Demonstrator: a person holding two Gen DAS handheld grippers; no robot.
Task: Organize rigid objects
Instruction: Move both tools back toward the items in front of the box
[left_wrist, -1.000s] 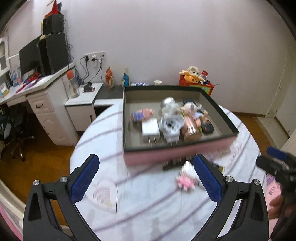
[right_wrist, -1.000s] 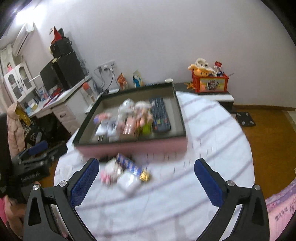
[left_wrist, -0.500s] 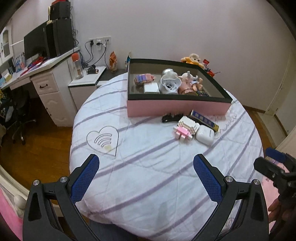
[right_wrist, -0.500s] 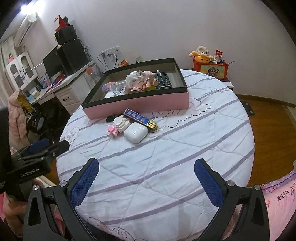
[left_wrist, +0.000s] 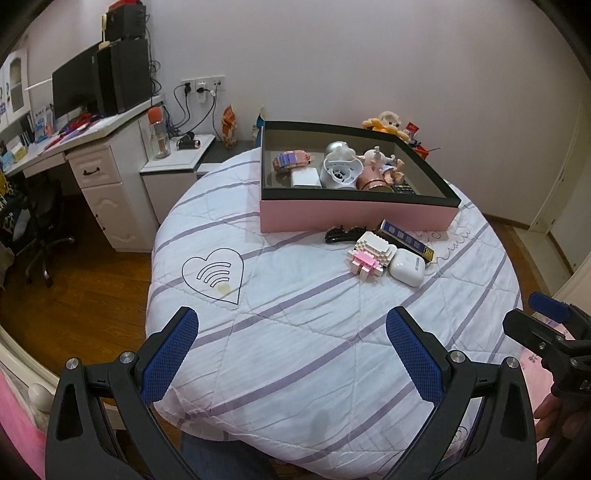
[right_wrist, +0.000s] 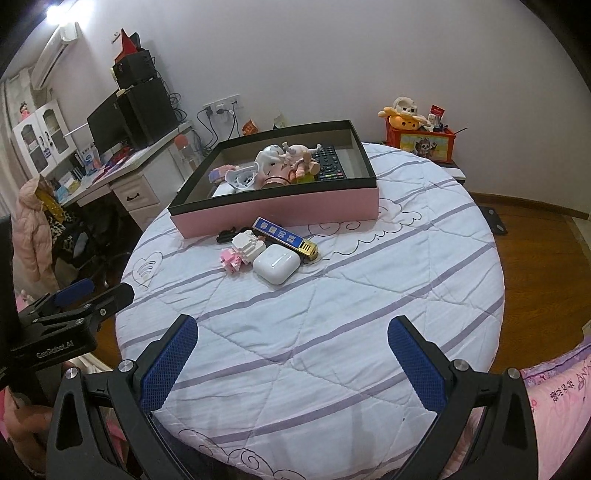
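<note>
A pink box with a black rim (left_wrist: 354, 218) (right_wrist: 280, 218) stands at the far side of the round table and holds several toys, a white charger and a black remote. In front of it lie a white earbud case (left_wrist: 406, 266) (right_wrist: 276, 263), a pink-and-white brick figure (left_wrist: 369, 254) (right_wrist: 243, 248), a blue-and-gold bar (left_wrist: 406, 240) (right_wrist: 286, 238) and a black clip (left_wrist: 341, 233) (right_wrist: 226, 235). My left gripper (left_wrist: 291, 354) is open and empty over the near edge. My right gripper (right_wrist: 291, 354) is open and empty, also near the front edge.
The table wears a white quilted cover with purple stripes (left_wrist: 295, 314). A white desk with a monitor (left_wrist: 74, 92) stands at the left. A red toy box (right_wrist: 419, 142) sits behind the table. Wooden floor (right_wrist: 535, 229) lies to the right.
Both grippers have drawn back and up from the box toward the table's near edge. The loose items in front of the box now show clearly. Both stay open.
</note>
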